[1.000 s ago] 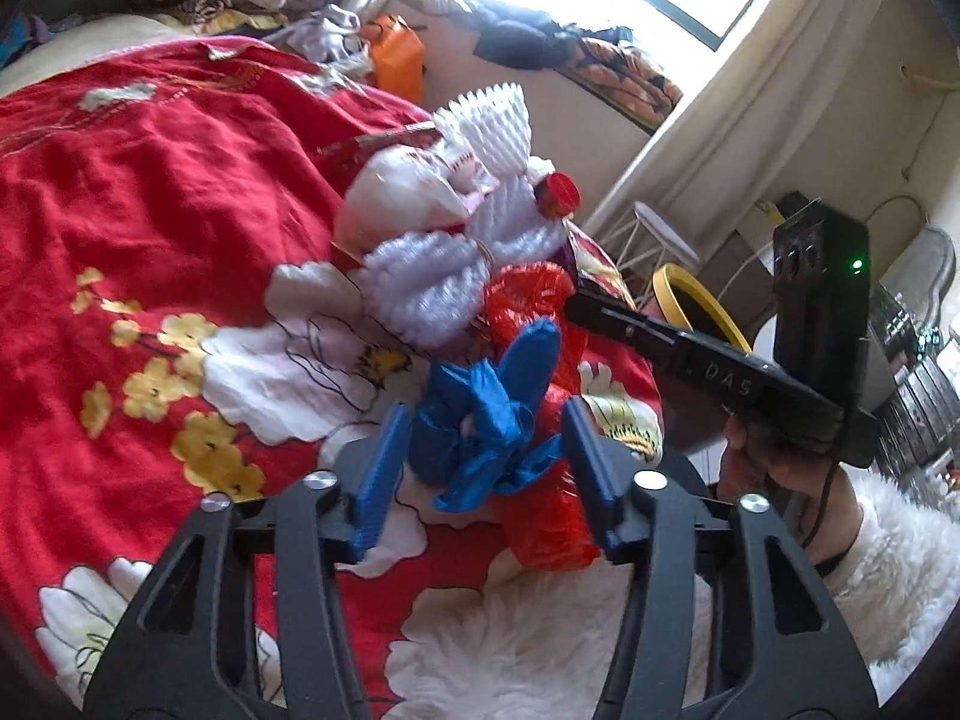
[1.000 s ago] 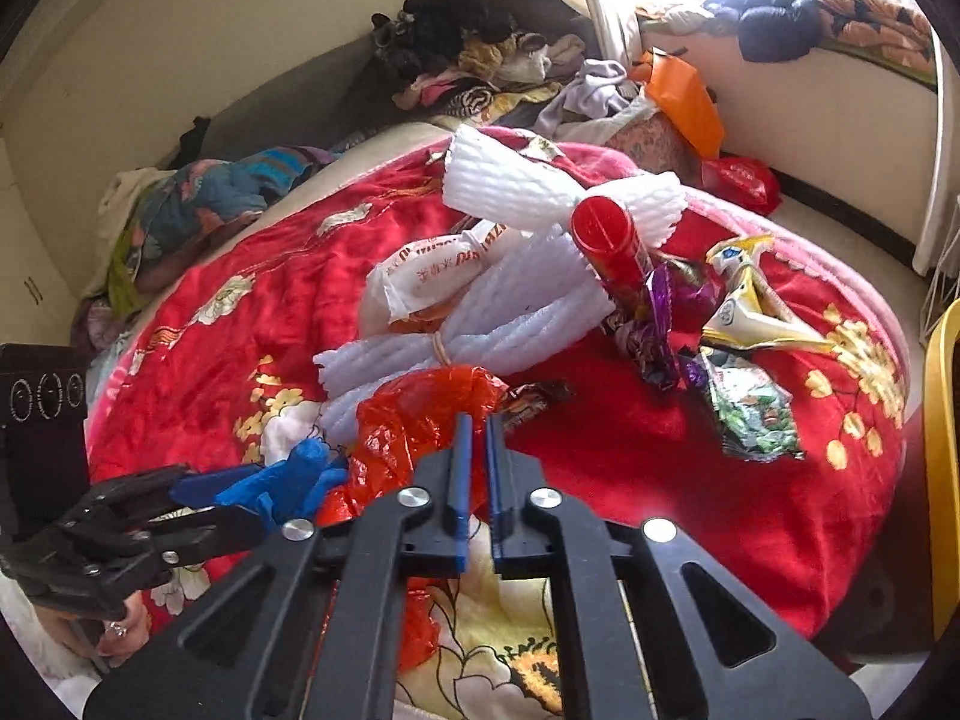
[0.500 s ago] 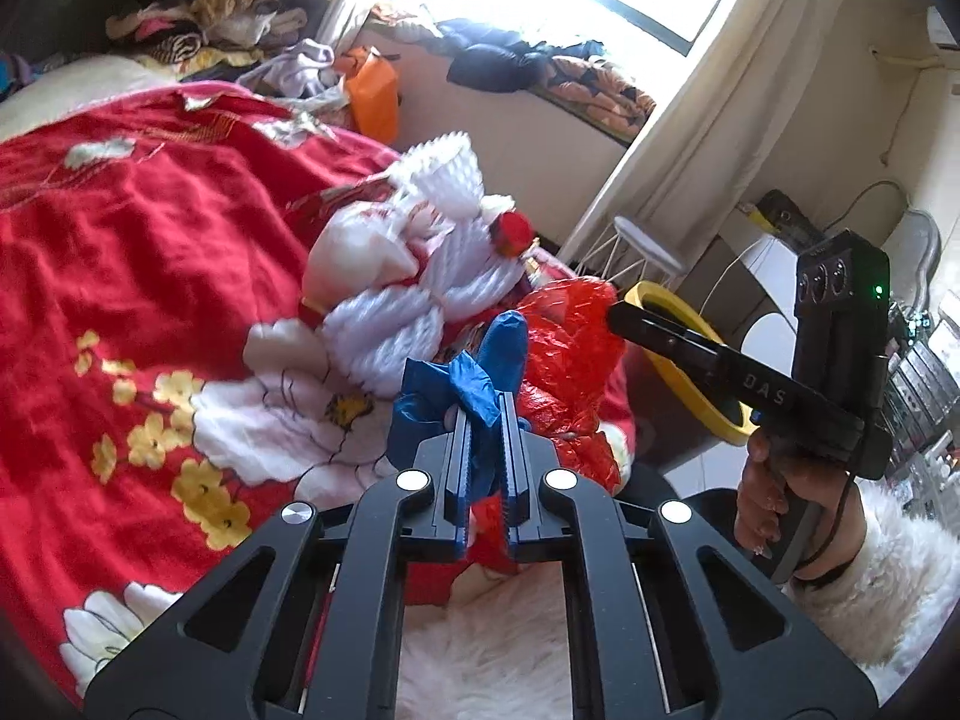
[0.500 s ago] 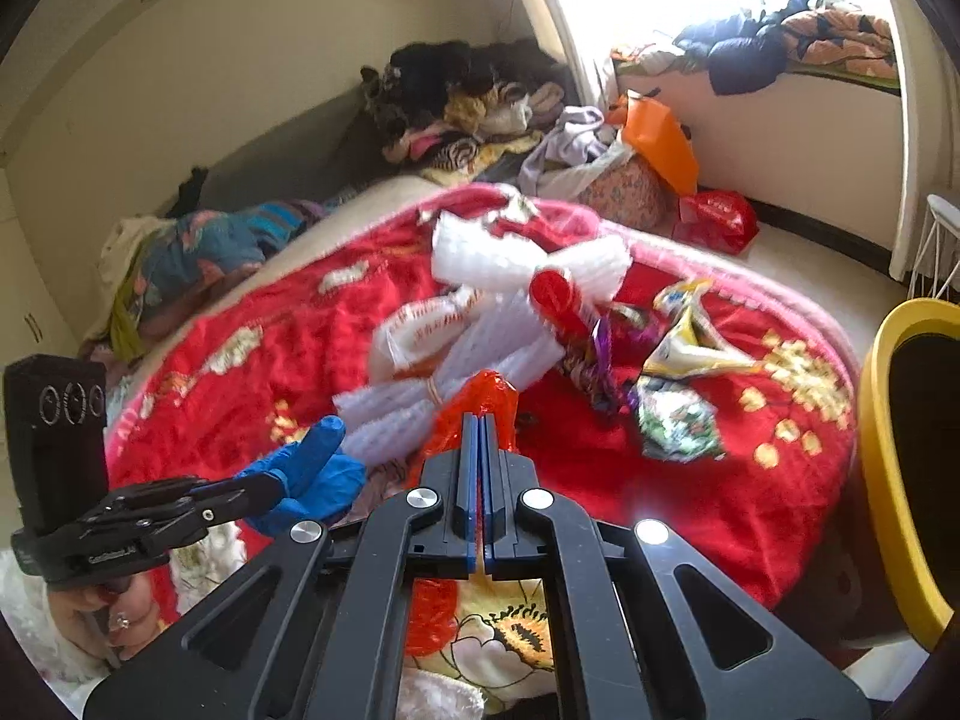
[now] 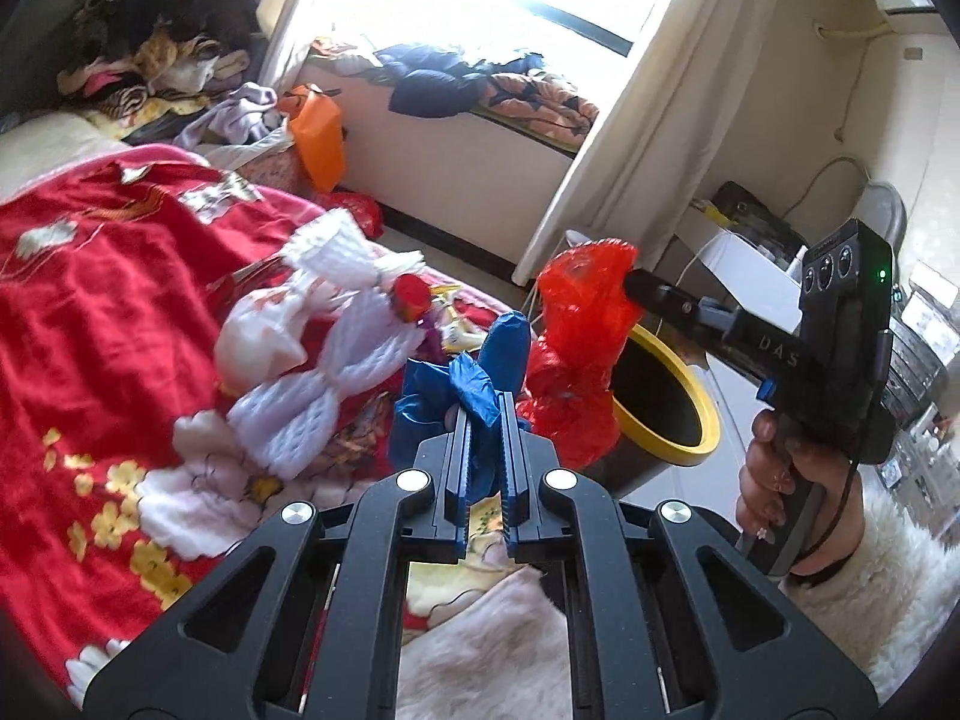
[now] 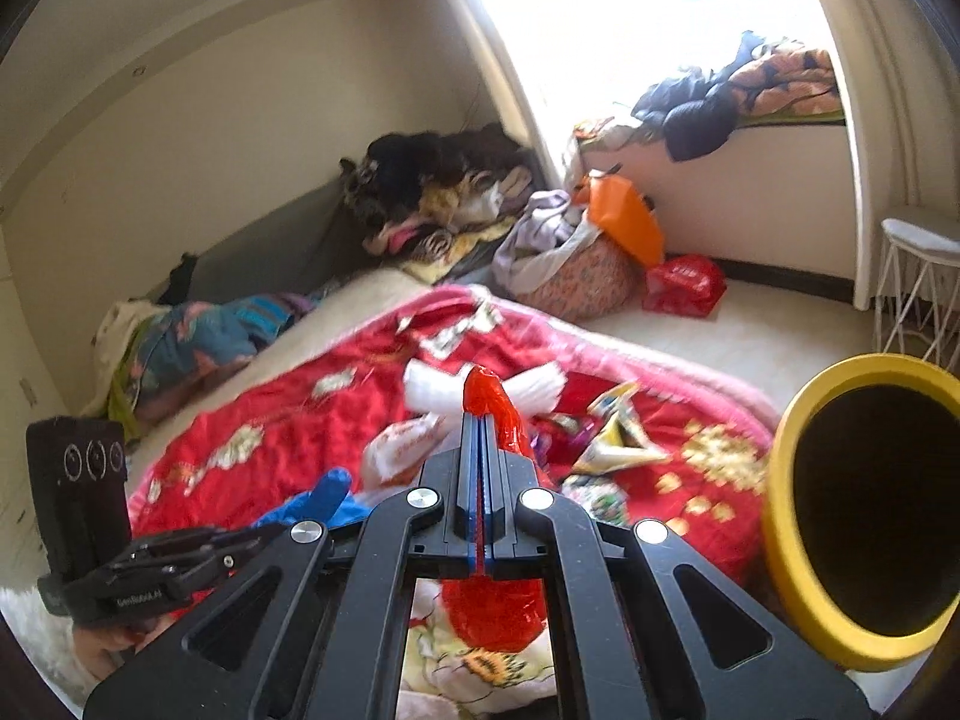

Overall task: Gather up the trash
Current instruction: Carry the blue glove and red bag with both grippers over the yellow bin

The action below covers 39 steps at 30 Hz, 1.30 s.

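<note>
- Bedroom setting: red floral blanket (image 5: 108, 324) covers the bed, with a bright window and a clothes pile beyond it.
- Far left on the blanket, in your left wrist view: white foam fruit nets (image 5: 336, 354) lie in a loose heap, with a red-capped item (image 5: 409, 291) touching their right end.
- Your left gripper (image 5: 485, 420) has its jaws pinched on a crumpled blue glove (image 5: 462, 384); the glove bunches up above the pads, lifted clear of the blanket.
- Just right of the glove hangs a red plastic bag (image 5: 579, 354), raised off the bed.
- Your right gripper (image 6: 481, 426) is clamped on that bag; red film sticks out above the pads and sags below them.
- Right of the bag stands a yellow-rimmed bin (image 5: 702, 414), dark inside, beside the bed edge. The bag hangs near its rim, not inside it.
- More wrappers (image 6: 612, 438) lie on the blanket between the bag and the bin in your right wrist view.
- Far right, your hand (image 5: 774, 480) grips the right gripper's handle, a white fluffy sleeve (image 5: 888, 588) at the wrist.
</note>
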Each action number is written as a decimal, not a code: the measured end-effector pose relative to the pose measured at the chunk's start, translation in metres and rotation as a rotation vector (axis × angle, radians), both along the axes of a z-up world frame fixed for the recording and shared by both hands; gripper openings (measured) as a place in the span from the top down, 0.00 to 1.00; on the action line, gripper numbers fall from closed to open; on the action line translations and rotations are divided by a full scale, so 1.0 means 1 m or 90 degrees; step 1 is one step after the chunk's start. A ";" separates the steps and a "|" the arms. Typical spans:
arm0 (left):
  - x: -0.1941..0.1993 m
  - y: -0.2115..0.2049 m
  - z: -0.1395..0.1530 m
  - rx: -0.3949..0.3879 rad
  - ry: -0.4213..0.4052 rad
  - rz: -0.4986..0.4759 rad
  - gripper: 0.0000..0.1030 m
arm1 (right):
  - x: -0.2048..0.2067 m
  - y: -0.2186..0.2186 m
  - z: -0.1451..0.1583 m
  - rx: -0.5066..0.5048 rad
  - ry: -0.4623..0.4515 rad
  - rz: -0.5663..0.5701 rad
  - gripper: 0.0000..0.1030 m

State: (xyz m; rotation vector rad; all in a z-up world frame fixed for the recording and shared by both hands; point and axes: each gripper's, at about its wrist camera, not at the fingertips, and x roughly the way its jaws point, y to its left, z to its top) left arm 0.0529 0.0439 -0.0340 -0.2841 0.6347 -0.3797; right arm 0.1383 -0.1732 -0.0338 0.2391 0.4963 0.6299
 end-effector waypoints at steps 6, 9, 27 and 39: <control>0.012 -0.022 0.005 0.004 -0.003 -0.026 0.95 | 0.004 -0.035 0.011 0.033 -0.015 -0.050 0.99; 0.015 -0.033 0.007 0.009 -0.008 -0.040 0.95 | 0.006 -0.051 0.012 0.044 -0.018 -0.078 0.99; 0.045 -0.109 0.014 0.037 -0.020 -0.118 0.95 | 0.007 -0.129 0.004 0.032 -0.025 -0.240 0.99; 0.068 -0.146 0.015 0.048 -0.018 -0.148 0.95 | 0.011 -0.170 -0.010 0.029 -0.011 -0.316 0.99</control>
